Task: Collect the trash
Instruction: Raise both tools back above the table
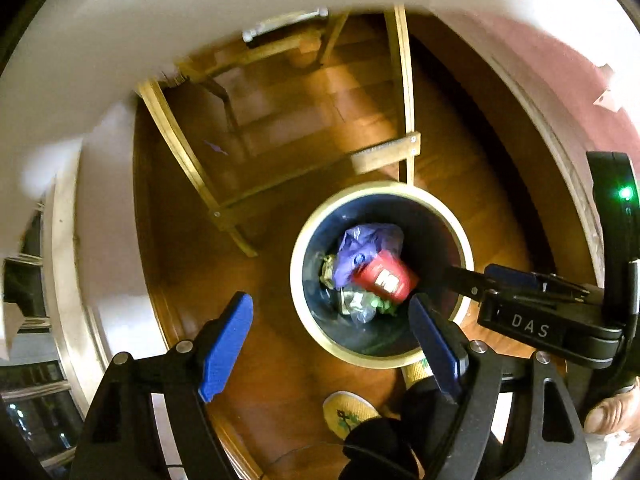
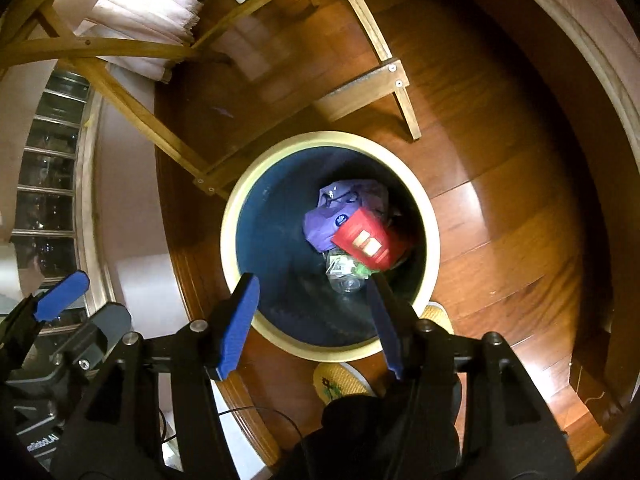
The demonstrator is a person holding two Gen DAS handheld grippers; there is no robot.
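Note:
A round bin with a cream rim [image 1: 304, 240] [image 2: 232, 216] and dark inside stands on the wooden floor. In it lie a red box [image 1: 386, 282] [image 2: 366, 242], a purple wrapper [image 1: 356, 248] [image 2: 328, 220] and crumpled clear plastic [image 1: 358, 304] [image 2: 344, 274]. My left gripper [image 1: 332, 344] is open and empty, above the bin's near left side. My right gripper [image 2: 312, 324] is open and empty, above the bin's near rim. The right gripper also shows at the right of the left wrist view [image 1: 532, 304].
A wooden frame stand [image 1: 384, 156] [image 2: 360, 92] stands just beyond the bin. The person's yellow slippers [image 1: 350, 412] [image 2: 340, 380] are next to the bin's near side. White walls and a glass-block window [image 2: 48, 184] lie to the left.

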